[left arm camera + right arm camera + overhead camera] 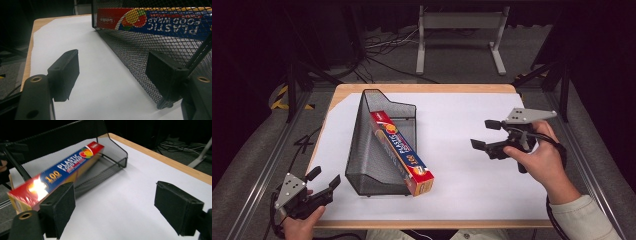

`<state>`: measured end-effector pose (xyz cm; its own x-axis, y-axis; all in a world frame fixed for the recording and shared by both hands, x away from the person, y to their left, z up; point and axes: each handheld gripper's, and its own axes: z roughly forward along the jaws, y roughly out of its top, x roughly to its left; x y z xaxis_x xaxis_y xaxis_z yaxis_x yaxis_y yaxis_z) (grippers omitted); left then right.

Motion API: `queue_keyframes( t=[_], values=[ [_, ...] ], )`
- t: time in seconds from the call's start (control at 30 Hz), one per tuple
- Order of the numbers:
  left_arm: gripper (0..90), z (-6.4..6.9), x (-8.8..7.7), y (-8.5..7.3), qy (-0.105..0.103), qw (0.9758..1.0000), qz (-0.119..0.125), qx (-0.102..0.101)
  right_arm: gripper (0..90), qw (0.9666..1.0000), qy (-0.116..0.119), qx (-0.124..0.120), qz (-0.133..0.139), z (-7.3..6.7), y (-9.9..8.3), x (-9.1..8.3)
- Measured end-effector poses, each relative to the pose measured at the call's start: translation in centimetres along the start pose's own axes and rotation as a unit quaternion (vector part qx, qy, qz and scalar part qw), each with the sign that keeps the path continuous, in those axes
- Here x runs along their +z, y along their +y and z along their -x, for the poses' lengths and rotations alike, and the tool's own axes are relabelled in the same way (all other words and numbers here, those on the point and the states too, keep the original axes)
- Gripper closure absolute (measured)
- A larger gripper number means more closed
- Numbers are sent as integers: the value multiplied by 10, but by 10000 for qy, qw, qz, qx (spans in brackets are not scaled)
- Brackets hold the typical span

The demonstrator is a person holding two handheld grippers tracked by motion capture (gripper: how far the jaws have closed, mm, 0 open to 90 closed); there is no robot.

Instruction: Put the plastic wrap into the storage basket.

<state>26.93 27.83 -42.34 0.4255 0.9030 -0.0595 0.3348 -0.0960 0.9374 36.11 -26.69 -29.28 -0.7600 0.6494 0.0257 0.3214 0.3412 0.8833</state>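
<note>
A long plastic food wrap box [402, 151], red and blue with fruit pictures, lies lengthwise in a black wire mesh basket [367, 155], its near end sticking out past the basket's front corner. The same box [57, 171] shows slanting out of the basket [110, 157] in the right gripper view, and through the mesh [155, 47] in the left gripper view as the box [150, 21]. My left gripper [323, 181] stands open at the table's near left corner, beside the basket's left wall. My right gripper [485, 134] hovers open to the right of the basket, jaws pointing toward it, holding nothing.
White paper [462, 165] covers the wooden table [422, 88]. A grey metal stand [459, 30] and cables lie on the floor beyond the far edge. Open paper lies between the basket and my right gripper.
</note>
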Motion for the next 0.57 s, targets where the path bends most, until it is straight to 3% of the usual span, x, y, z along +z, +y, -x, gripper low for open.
queue_keyframes(
  t=[0.13, 0.17, 0.2, 0.3, 0.33, 0.4, 0.43, 0.57],
  values=[
    [277, 0, 0, 0, 7, 10000, -3, 2, 176, 9999, -130, 21, 68, 11, -34, -10],
    [277, 0, 0, 0, 5, 10000, -11, 14, 176, 9997, -174, 134, 52, 17, -56, -15],
    [277, 0, 0, 0, 5, 10000, -11, 14, 176, 9997, -174, 134, 52, 17, -56, -15],
    [277, 0, 0, 0, 1, 10000, -23, 36, 176, 9985, -275, 444, 131, 27, -87, -22],
    [277, 0, 1, 0, 7, 10000, -35, 28, 176, 9971, -356, 631, 240, 34, -109, -27],
    [277, 0, 1, 0, 11, 10000, -30, 25, 176, 9967, -389, 660, 261, 35, -116, -28],
    [277, 1, 1, 1, 1, 10000, -6, 17, 176, 9962, -460, 696, 239, 38, -132, -28],
    [277, 1, 0, 1, -17, 10000, -2, 42, 176, 9967, -473, 645, 108, 39, -154, -24]
  ],
)
